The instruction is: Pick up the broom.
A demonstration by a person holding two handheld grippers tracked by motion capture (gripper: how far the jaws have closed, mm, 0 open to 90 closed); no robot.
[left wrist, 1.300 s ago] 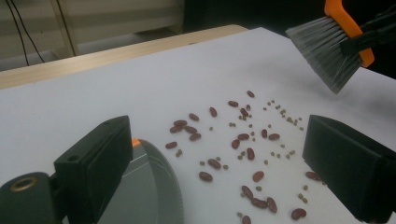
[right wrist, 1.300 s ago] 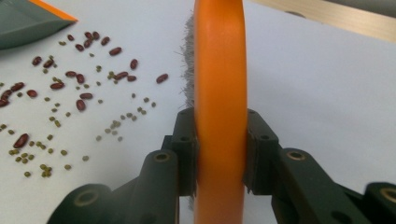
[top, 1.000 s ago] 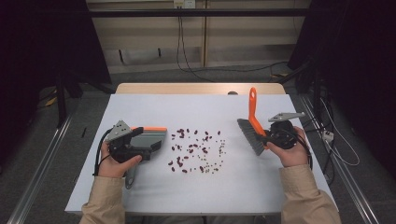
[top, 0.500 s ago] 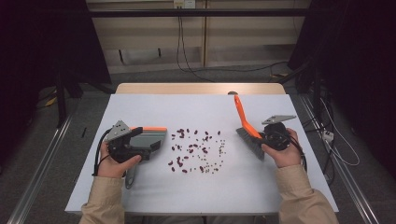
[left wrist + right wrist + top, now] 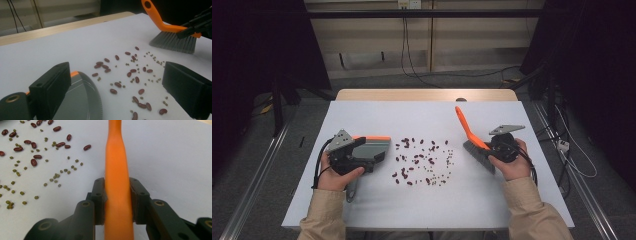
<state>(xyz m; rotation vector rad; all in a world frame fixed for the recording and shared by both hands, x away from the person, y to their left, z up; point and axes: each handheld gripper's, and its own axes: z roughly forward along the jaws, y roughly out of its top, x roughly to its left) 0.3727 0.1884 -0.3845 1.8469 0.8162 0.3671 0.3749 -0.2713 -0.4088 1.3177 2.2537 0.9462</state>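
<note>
Red beans and small green beans (image 5: 422, 160) (image 5: 132, 75) (image 5: 32, 147) lie scattered mid-table. A grey dustpan with an orange handle (image 5: 377, 146) (image 5: 85, 100) rests flat to their left. My left gripper (image 5: 371, 159) (image 5: 117, 70) sits over it, jaws wide apart, the pan's rim by its left jaw only. The pads do not press on the pan. My right gripper (image 5: 486, 148) (image 5: 118, 192) (image 5: 192, 30) is shut on the orange handle of a brush (image 5: 468, 131) (image 5: 117, 157) (image 5: 172, 41). Its grey bristles rest on the table right of the beans.
The white table (image 5: 362, 115) has a wooden strip along its far edge. Dark floor, cables and metal rails surround it. Bare tabletop lies behind the beans and along the front edge between the person's beige sleeves.
The brush handle has tipped over to the left, and the bristles have come down a little nearer the beans. The left gripper and dustpan have stayed put.
</note>
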